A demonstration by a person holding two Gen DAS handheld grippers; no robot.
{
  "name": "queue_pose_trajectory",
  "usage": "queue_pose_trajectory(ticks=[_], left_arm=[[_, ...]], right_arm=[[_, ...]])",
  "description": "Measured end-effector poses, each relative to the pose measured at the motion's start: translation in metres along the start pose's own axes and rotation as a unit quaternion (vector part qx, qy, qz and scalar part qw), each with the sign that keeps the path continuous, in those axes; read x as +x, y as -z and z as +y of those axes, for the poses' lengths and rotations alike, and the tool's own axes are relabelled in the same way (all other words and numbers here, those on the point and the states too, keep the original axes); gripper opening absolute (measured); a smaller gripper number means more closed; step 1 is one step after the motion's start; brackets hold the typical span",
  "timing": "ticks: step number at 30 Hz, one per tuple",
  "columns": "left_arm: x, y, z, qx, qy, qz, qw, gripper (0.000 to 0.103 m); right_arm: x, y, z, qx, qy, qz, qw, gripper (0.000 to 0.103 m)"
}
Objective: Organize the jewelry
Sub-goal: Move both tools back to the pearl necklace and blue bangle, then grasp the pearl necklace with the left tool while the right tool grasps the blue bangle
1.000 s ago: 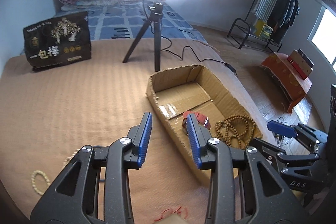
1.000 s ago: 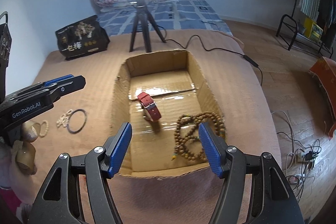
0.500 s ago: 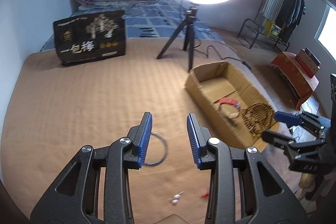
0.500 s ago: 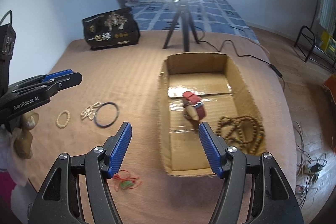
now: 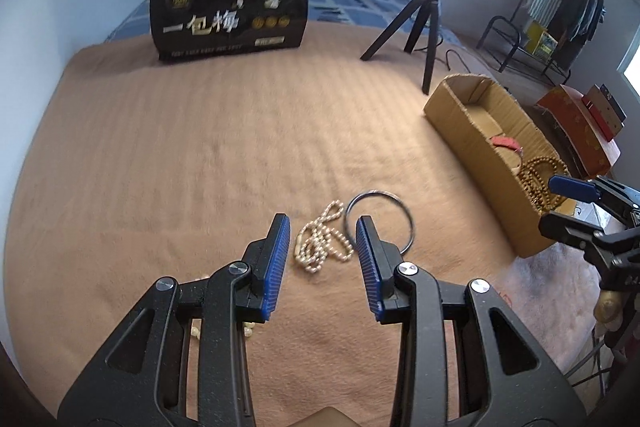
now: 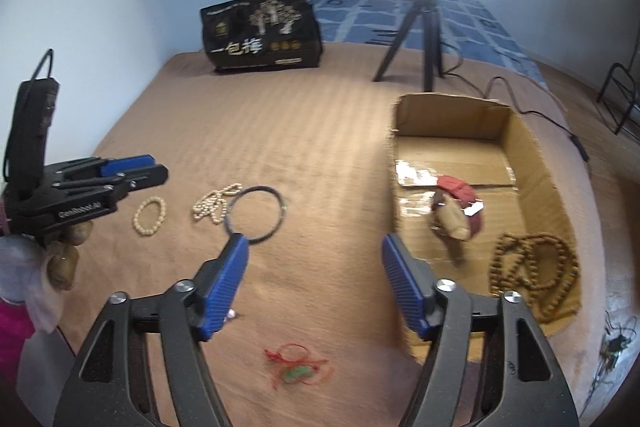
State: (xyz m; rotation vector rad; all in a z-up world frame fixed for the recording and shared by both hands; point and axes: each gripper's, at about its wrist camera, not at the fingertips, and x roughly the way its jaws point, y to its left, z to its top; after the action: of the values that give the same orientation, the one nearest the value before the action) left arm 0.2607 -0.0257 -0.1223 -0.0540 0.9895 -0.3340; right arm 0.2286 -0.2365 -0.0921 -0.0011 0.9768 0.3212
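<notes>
My left gripper is open and empty, just above a pearl necklace on the tan blanket; a dark bangle lies beside it on the right. In the right wrist view my right gripper is open and empty, over the blanket left of the cardboard box. The box holds a red-strap watch and a brown bead necklace. The pearl necklace, the bangle, a small pearl bracelet and a red-string pendant lie on the blanket.
A black printed bag stands at the far edge. A ring light on a tripod stands behind the box, its cable trailing right. The left gripper also shows at the left of the right wrist view.
Both grippers have swung left, away from the box. The left one has come over the pearl necklace and bangle. Both stayed open.
</notes>
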Motion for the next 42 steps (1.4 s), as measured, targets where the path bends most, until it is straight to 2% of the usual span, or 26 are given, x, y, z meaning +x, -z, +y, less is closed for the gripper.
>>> queue_pose_trajectory(ticks=[5,7,8,17,32,38,42], left_arm=[[0.019,0.006,0.007,-0.006,0.009,0.025,0.9996,0.035],[0.028,0.008,0.006,-0.004,0.011,0.035,0.9993,0.044],[0.031,0.009,0.006,-0.004,0.010,0.037,0.9993,0.046],[0.060,0.006,0.011,-0.029,0.002,0.048,0.9984,0.046],[0.085,0.007,0.005,0.006,-0.015,0.048,0.9987,0.046],[0.088,0.009,0.006,0.024,-0.020,0.040,0.9987,0.036],[0.087,0.012,0.007,0.034,-0.028,0.035,0.9984,0.022]], right_arm=[[0.021,0.001,0.014,-0.022,-0.008,0.005,1.000,0.080],[0.029,0.001,0.018,-0.029,-0.008,0.013,0.999,0.080],[0.035,0.002,0.021,-0.034,-0.007,0.019,0.999,0.080],[0.066,0.004,0.037,-0.062,-0.005,0.045,0.997,0.080],[0.108,0.009,0.050,-0.102,-0.006,0.080,0.992,0.080],[0.119,0.009,0.055,-0.110,-0.005,0.080,0.991,0.080],[0.124,0.008,0.058,-0.114,-0.003,0.076,0.991,0.080]])
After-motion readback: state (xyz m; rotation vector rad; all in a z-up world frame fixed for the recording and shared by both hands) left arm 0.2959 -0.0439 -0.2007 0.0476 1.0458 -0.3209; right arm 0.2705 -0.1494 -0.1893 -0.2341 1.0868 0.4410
